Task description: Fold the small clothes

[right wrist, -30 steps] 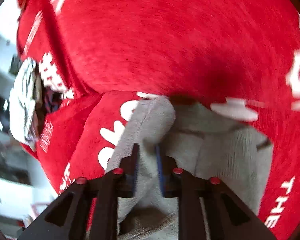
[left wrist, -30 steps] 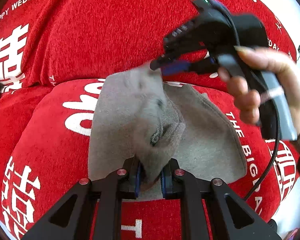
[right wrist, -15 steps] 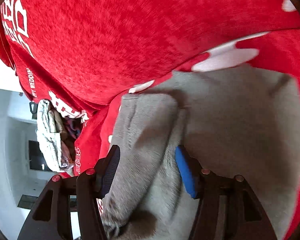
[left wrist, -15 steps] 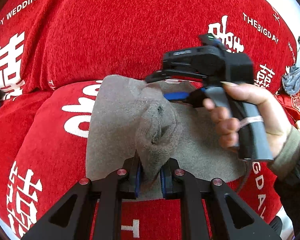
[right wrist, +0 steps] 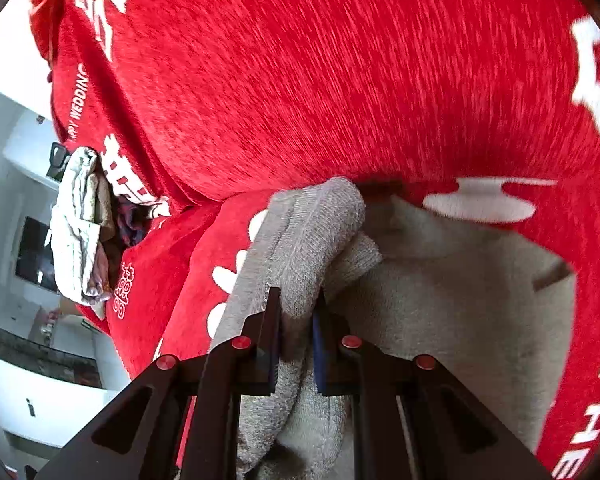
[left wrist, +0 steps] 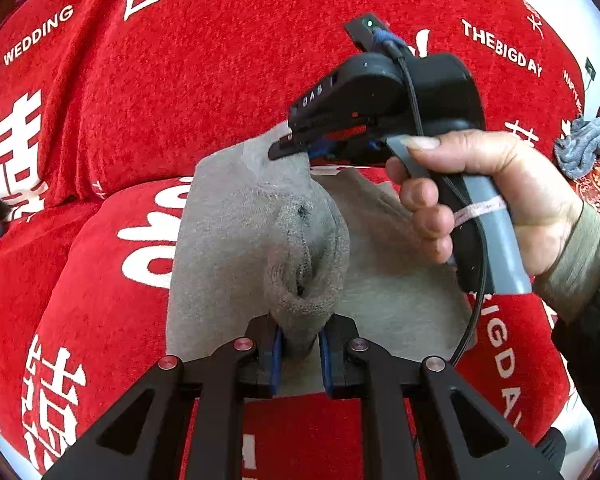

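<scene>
A grey knitted garment (left wrist: 228,240) lies on the red sofa cover, with a raised fold running up its middle. My left gripper (left wrist: 300,344) is shut on the bunched near end of that fold. A hand (left wrist: 480,184) holds my right gripper (left wrist: 288,148) at the fold's far end, against the backrest. In the right wrist view the right gripper (right wrist: 298,320) has its jaws closing, and both pads pinch a ridge of the grey garment (right wrist: 440,300) between them.
The red sofa cover (left wrist: 180,80) with white lettering fills both views, its backrest rising just behind the garment. A grey-blue cloth (left wrist: 584,148) lies at the far right. A pile of pale and dark clothes (right wrist: 80,224) sits at the sofa's left end.
The right gripper let go of the cloth, opened wide over the fold, then closed again on its far end. The left gripper kept its hold and lifted slightly.
</scene>
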{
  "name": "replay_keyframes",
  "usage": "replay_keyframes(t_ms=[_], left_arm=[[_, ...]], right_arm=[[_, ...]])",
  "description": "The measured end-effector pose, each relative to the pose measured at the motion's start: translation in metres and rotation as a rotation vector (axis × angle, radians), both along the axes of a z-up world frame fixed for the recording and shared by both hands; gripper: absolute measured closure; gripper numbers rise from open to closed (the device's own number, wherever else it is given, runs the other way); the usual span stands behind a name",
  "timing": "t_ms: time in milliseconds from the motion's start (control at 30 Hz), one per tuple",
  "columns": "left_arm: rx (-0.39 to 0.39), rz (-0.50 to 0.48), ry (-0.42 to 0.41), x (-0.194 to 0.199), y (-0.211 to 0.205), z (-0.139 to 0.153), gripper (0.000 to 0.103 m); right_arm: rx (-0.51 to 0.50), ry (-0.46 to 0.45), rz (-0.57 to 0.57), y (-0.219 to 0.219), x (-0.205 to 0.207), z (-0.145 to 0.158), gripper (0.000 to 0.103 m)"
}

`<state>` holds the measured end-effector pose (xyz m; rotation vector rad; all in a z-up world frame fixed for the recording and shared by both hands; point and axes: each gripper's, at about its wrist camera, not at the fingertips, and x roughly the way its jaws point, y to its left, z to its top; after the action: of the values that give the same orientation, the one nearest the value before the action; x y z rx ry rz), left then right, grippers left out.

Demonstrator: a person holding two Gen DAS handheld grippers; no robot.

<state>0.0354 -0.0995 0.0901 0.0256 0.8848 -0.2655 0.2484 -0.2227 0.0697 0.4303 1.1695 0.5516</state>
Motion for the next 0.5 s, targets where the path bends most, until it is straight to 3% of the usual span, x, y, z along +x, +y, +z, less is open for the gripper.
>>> replay_keyframes(t_ms=[500], left_arm=[[-0.006, -0.069, -0.037, -0.009, -0.037, 0.025, 0.087]], right_arm=[[-0.040, -0.077, 0.008, -0.036, -0.008, 0.042, 0.089]])
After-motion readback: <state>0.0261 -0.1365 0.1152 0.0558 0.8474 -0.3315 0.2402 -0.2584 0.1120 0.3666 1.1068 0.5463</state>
